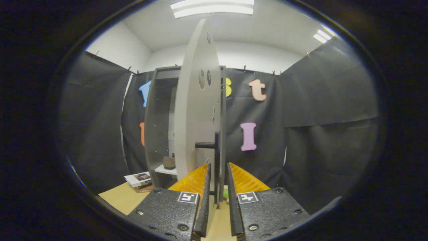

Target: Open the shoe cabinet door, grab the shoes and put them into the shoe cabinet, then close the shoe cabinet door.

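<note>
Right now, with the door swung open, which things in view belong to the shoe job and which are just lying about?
Part of the job:
- tall grey shoe cabinet
- its grey cabinet door, open, seen edge-on
- black bar door handle, between the fingers of the hand-held gripper; whether they press on it is unclear

Lying about:
- stack of books on the tan floor
- small dark object on a white cabinet shelf

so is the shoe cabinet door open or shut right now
Open: the door stands edge-on, swung out from the cabinet, showing its inside shelf; the gripper straddles the handle.
</note>
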`<state>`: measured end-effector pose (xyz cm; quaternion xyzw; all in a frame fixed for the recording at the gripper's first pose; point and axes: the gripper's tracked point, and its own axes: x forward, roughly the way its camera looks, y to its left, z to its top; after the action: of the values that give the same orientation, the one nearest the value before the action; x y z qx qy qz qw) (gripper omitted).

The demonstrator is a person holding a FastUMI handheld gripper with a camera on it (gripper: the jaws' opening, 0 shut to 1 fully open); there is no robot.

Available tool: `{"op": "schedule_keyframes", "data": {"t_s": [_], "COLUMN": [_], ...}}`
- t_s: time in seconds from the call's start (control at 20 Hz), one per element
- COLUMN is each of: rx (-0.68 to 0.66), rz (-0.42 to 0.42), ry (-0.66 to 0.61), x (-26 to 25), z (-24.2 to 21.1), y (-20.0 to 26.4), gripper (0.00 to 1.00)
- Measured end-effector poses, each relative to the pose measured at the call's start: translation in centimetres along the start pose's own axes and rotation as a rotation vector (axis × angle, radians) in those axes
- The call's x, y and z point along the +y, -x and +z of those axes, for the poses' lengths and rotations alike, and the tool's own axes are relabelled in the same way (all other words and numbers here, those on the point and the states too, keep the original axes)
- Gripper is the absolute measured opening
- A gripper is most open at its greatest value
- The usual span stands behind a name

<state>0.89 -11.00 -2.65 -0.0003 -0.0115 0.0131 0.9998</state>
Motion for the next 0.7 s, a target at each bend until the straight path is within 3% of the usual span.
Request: {"op": "schedule_keyframes", "data": {"t_s": [0.15, 0.45, 0.7], "rx": [-0.087, -0.195, -0.212], "rz": [-0.206, -0.22, -0.149], "ry": [0.038, 0.083, 0.058], "x": [-5.8, -5.9, -1.6], "z": [0.8, 0.7, -0.3], "y": [1.8, 4.0, 4.3], "gripper": [0.37, 1.0, 1.0]}}
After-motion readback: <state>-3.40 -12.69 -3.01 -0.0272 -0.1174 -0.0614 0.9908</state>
